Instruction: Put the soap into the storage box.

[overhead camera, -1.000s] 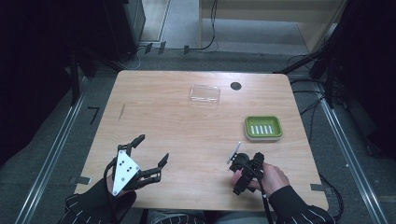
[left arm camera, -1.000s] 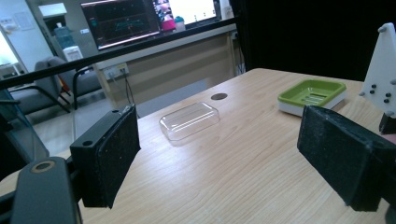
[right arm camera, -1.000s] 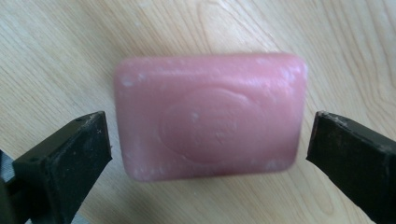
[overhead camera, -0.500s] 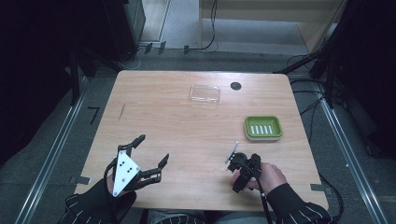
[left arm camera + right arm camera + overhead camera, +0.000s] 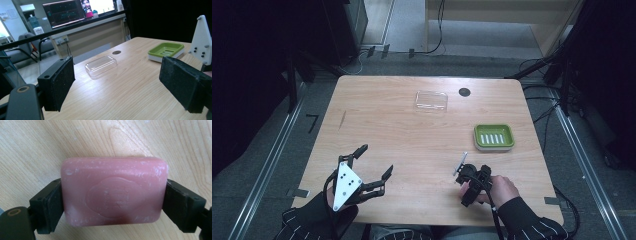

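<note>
Squeezing shut just now, the right gripper (image 5: 112, 202) fingers pinch the pink soap (image 5: 113, 192); left gripper (image 5: 372, 170) fingers spread. Ready to lift toward the green dish (image 5: 494, 136), I'd guess.

The pink soap bar (image 5: 113, 193) is a rounded rectangle with an oval stamp pressed in its top face and some pale scuffs near the edges. It lies flat on the wooden table (image 5: 75, 140), near the front edge. Black pads (image 5: 51, 205) press its two short ends.
</note>
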